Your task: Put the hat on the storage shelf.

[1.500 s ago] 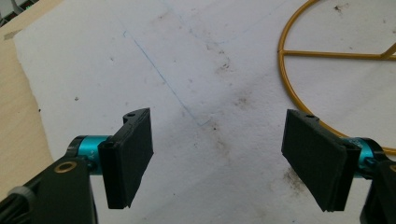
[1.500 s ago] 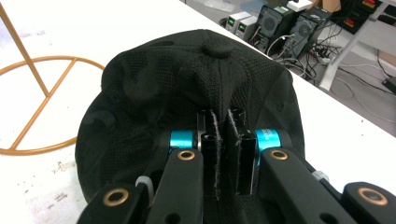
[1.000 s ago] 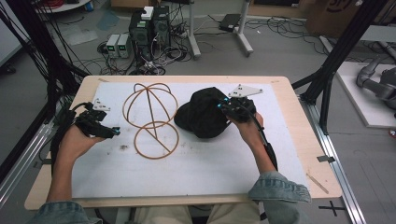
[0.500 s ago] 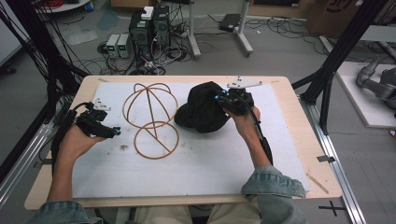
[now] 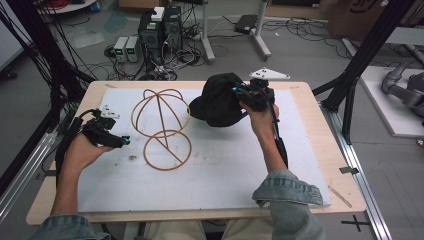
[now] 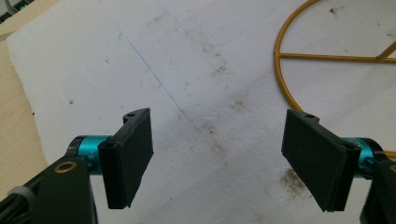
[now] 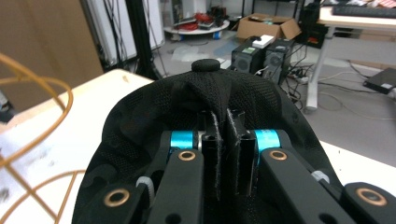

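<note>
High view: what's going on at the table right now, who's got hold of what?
A person works two hand-held tools over a white mat. The right tool is shut on a pinch of fabric of a black cap, holding it at the far side of the table. The left tool is open with nothing between its jaws, just left of the gold wire hat stand, which stands on the mat.
</note>
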Available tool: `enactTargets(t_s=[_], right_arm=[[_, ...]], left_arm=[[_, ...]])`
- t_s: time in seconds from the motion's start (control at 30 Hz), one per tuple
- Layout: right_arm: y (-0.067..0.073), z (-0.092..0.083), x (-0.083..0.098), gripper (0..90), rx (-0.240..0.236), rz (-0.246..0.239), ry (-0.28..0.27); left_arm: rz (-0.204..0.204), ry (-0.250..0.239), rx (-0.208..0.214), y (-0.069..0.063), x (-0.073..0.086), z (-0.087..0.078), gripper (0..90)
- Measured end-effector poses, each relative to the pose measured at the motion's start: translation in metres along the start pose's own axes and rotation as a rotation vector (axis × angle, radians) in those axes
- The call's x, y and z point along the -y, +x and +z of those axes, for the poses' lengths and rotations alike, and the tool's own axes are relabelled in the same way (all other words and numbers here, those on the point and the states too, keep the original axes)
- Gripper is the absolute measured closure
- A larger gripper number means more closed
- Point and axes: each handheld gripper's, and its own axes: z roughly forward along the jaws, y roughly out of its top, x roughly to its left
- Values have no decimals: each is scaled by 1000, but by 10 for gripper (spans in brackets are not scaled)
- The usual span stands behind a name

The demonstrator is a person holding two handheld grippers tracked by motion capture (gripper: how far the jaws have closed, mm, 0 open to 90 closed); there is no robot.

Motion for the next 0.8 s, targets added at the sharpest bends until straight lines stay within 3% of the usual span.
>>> enactTargets(t_s=[0.27,0.53,0.8], right_arm=[[3,2,-15,862,0,42,-41],[10,0,-46,862,-6,78,-101],[19,2,-62,862,-20,97,-119]], left_arm=[[0,1,3,1,0,0,250],[-11,-9,1,2,2,-2,250],[-6,-10,1,1,1,-4,250]])
